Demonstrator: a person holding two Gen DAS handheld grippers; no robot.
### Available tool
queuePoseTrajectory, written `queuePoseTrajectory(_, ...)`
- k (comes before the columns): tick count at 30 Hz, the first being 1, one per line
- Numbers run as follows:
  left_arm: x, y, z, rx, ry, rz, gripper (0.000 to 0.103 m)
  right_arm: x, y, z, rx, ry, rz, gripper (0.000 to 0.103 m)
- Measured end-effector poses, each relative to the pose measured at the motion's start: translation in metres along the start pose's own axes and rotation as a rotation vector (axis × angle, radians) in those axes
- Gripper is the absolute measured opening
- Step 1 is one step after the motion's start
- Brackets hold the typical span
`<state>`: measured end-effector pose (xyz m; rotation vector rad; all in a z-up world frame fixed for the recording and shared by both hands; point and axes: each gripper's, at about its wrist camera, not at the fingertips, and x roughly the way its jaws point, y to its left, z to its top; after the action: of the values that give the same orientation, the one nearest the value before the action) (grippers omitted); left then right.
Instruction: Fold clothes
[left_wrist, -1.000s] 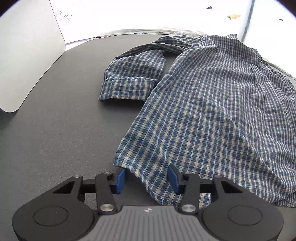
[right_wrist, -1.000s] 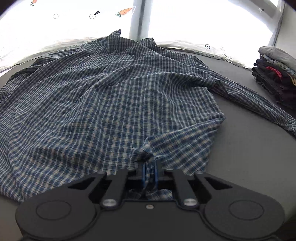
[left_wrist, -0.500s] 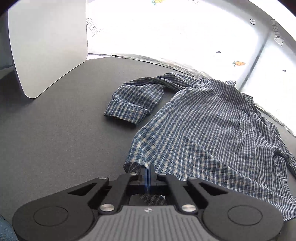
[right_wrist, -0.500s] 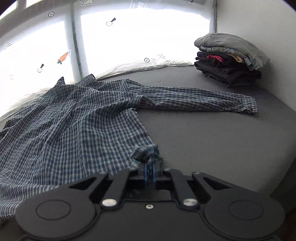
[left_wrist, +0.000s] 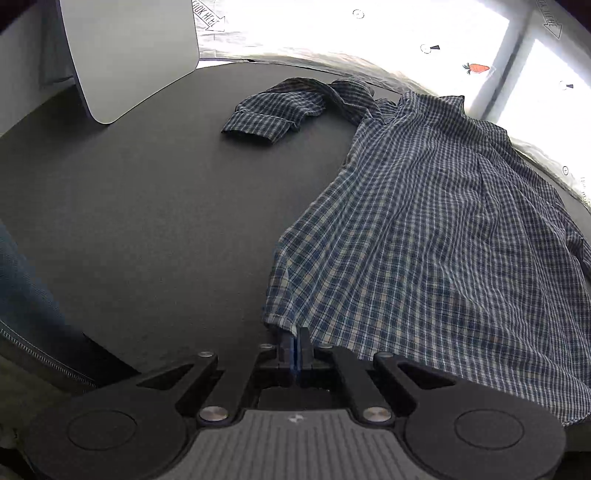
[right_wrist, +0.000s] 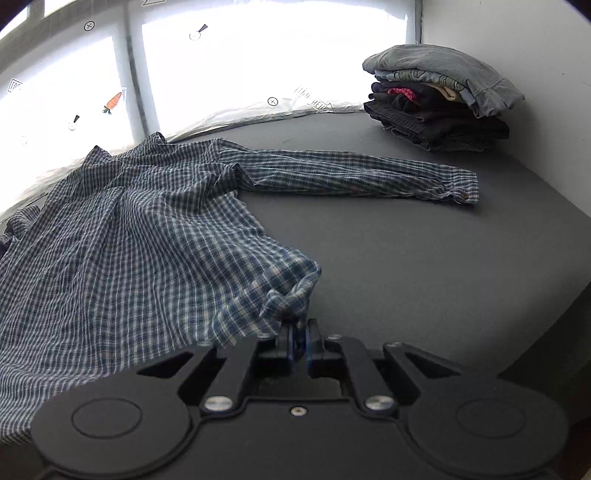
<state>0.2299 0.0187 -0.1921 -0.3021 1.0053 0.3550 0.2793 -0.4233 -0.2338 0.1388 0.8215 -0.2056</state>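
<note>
Down at the near edge, the left gripper was clamped on the bottom corner of the plaid shirt, its blue pads pressed together with the hem pinched between them. The jaws had just finished closing on that corner and had eased only a trace since. The right gripper was likewise clenched, with a bunched knot of the shirt's other hem corner caught in its pads and crumpled just ahead of them.

Out from the two grips, the shirt lay spread across the dark grey table, its body fanning away toward the bright window at the far side. The cloth near each gripper was lifted a little and drawn taut, while the rest rested on the surface. One sleeve stretched out flat to the right, its buttoned cuff lying well apart from the body. The other sleeve sat folded back on itself near the collar end, cuff toward the left.

Farther off, a stack of folded clothes stood in the right corner against the wall. A pale rounded board leaned at the table's far left edge.
</note>
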Motion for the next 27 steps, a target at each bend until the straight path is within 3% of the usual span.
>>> queuePoseTrajectory(2,0.008,0.000,0.000,-0.006,0.029,0.035,0.007,0.008,-0.006,-0.008,-0.003,0.059,-0.005,0.017)
queuePoseTrajectory(3,0.009,-0.001,-0.001,-0.009,0.039,0.047,0.012,0.008,-0.009,-0.008,-0.001,0.063,-0.005,0.028)
queuePoseTrajectory(6,0.012,-0.003,0.000,-0.028,0.032,0.051,0.024,0.007,-0.018,-0.008,0.010,0.051,0.002,0.046)
queuePoseTrajectory(11,0.014,-0.022,0.005,0.021,0.012,0.079,0.031,0.011,-0.024,0.003,0.013,0.025,0.022,0.048)
queuePoseTrajectory(15,0.018,-0.030,0.007,0.043,0.026,0.116,0.035,0.035,-0.024,-0.003,-0.042,0.141,-0.045,0.044)
queuePoseTrajectory(18,0.017,-0.028,0.015,0.017,0.021,0.116,0.039,0.034,-0.025,-0.003,-0.053,0.140,-0.050,0.044)
queuePoseTrajectory(22,0.016,-0.036,0.037,0.018,-0.025,0.096,0.044,0.025,-0.020,0.015,-0.116,0.066,-0.050,0.048)
queuePoseTrajectory(27,0.019,-0.064,0.084,0.071,-0.094,0.040,0.049,0.037,-0.016,0.063,-0.168,-0.016,-0.004,0.052)
